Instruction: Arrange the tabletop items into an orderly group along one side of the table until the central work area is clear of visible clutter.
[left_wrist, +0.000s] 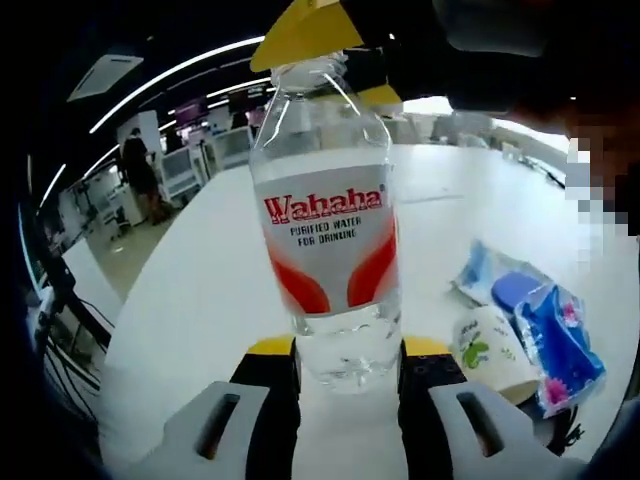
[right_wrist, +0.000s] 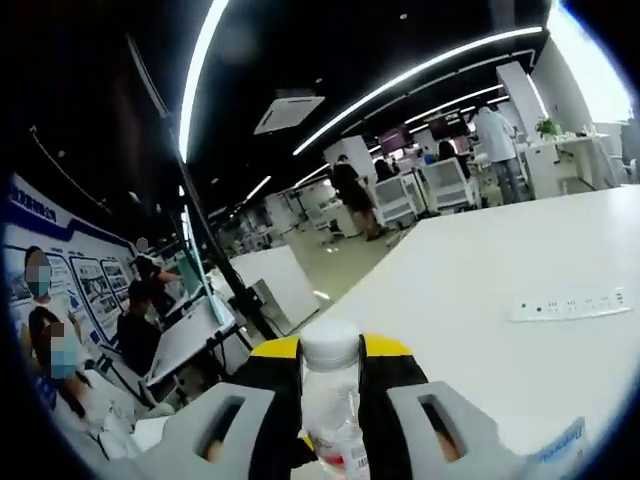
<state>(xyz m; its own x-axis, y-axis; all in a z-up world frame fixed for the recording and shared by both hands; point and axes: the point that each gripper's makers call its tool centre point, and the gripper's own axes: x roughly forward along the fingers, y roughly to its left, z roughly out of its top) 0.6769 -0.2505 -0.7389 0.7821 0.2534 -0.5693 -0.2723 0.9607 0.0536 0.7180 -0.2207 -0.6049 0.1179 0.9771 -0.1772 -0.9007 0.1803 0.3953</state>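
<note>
A clear Wahaha water bottle with a red and white label stands upright on the white table. My left gripper is shut on its base, the pads pressed against both sides. From above, my right gripper reaches in, its yellow tips on either side of the cap. In the right gripper view the white cap and neck of the bottle sit between the pads of my right gripper, which is shut on them.
To the bottle's right lie a blue flowered packet, a pale cup-like pack with a green leaf and a light blue wrapper. A white power strip lies on the table. People and desks fill the office behind.
</note>
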